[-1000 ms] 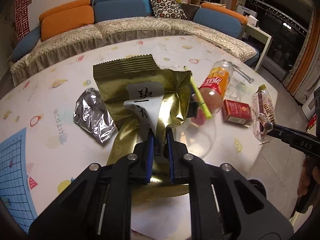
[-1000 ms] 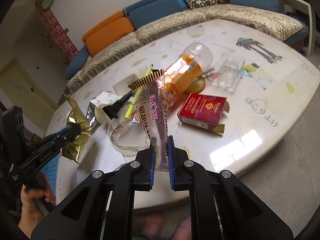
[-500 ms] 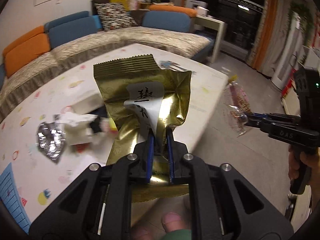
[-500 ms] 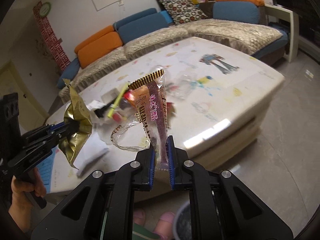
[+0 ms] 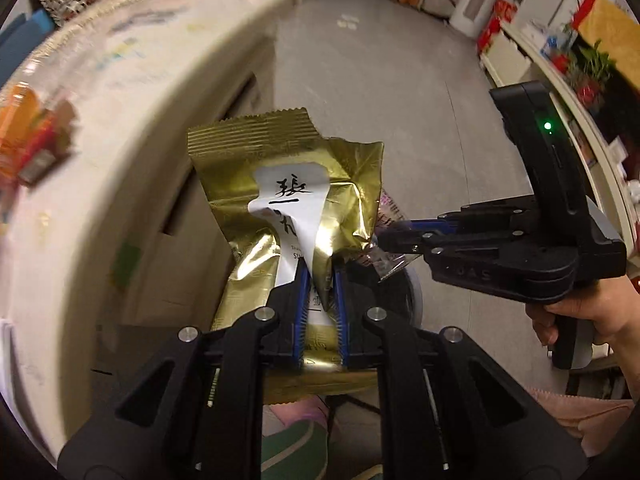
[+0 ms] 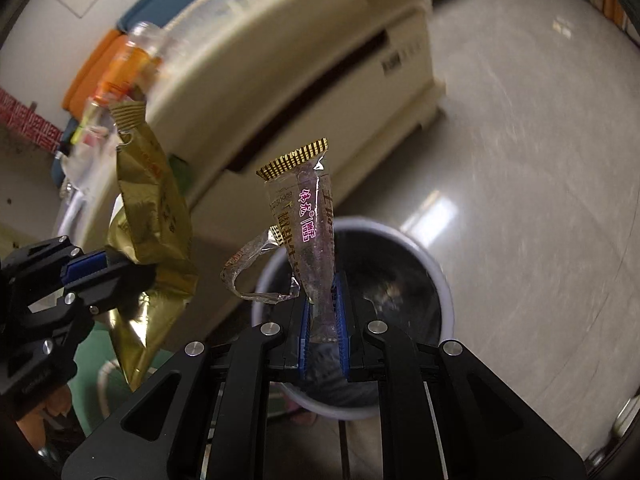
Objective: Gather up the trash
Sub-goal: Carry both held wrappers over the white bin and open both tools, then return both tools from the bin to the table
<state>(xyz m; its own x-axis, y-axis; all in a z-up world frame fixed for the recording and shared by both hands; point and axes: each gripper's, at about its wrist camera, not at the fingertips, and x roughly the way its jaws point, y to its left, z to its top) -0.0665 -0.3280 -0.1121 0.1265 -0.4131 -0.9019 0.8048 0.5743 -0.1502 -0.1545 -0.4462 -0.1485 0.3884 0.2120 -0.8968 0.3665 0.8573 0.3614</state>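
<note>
Grippers both swinging away from the cluttered white table (image 6: 280, 60), left gripper (image 5: 319, 280) clamping the crinkled gold foil packet (image 5: 288, 200), right gripper (image 6: 323, 300) clamping the clear purple-printed wrapper (image 6: 308, 232), now hanging over the round white-rimmed bin (image 6: 444, 292) on the floor.

Right tongs (image 6: 323, 312) clamp clear purple-lettered candy wrapper (image 6: 310, 224) above white-rimmed round bin (image 6: 448, 304); left tongs (image 6: 116, 270) pinch crumpled gold foil packet (image 6: 152, 208) beside cream desk (image 6: 280, 68).

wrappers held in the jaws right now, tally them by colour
gold wrapper: 1, in the left gripper
clear wrapper with pink print: 1, in the right gripper, over the bin
total: 2
</note>
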